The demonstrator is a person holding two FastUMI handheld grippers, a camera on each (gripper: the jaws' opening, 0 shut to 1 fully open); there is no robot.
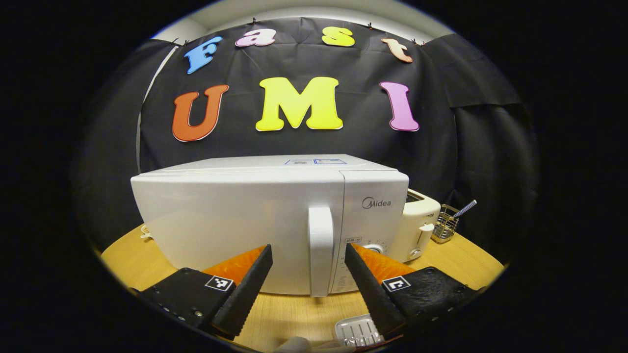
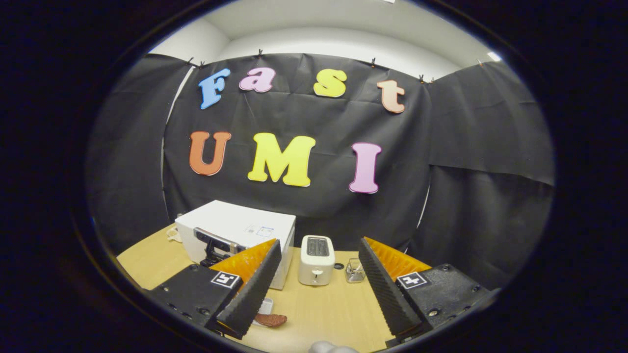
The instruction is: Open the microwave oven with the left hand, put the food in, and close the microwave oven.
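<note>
A white microwave oven stands on the wooden table with its door shut. Its upright white handle lies between the fingers of my left gripper, which is open and just short of the handle. In the right gripper view the microwave oven sits farther off at the left, with the other gripper in front of it. My right gripper hangs open above the table and holds nothing. A brown piece of food lies on the table beside a small white tray, under the right gripper's left finger.
A white toaster stands right of the microwave, with a small wire basket holding a straw beside it. A white ridged tray lies on the wooden table below the left gripper. Black cloth walls close the booth behind.
</note>
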